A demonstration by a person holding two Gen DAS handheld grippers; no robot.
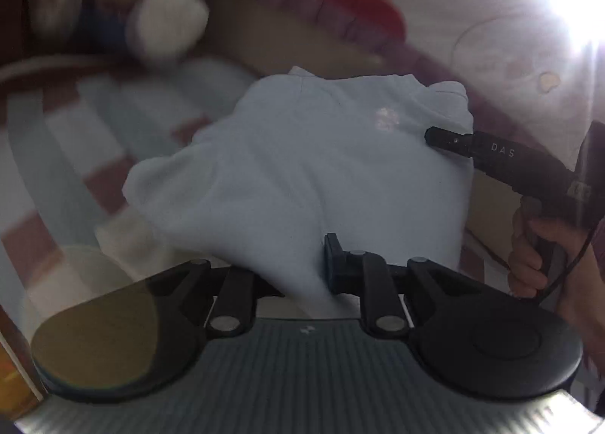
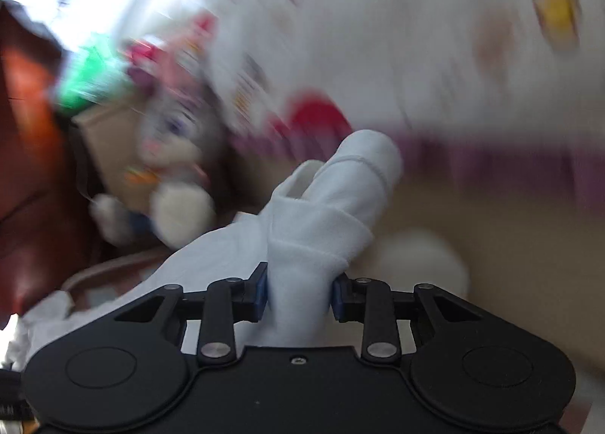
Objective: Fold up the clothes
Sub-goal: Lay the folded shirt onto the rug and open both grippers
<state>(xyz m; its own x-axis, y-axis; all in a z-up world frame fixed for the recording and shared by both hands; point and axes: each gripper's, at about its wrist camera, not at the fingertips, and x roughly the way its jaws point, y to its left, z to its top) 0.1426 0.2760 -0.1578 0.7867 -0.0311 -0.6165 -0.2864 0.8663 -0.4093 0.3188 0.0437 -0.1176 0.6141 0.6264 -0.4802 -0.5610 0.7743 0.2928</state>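
White fleece top (image 1: pixel 302 169) is the landmark: it hangs spread out in the air between the two grippers, above a striped blanket (image 1: pixel 68 139).

Left of the top: plush toy (image 1: pixel 166 21), blurred, plus the blanket. Neither touches it.

At its lower edge: left gripper (image 1: pixel 291 275), fingers clamped on the hem. Only the right finger shows; cloth hides the other. Pinching the edge keeps that side taut.

At its right side: right gripper (image 1: pixel 438 137) reaching in, person's hand (image 1: pixel 537 252) on the handle. The right wrist view shows those fingers closed on a bunched cuff or sleeve (image 2: pixel 332 214).

Judgement: the two-point hold keeps the top stretched so it can be laid or creased. Whether it's opening out or mid-fold, can't tell.
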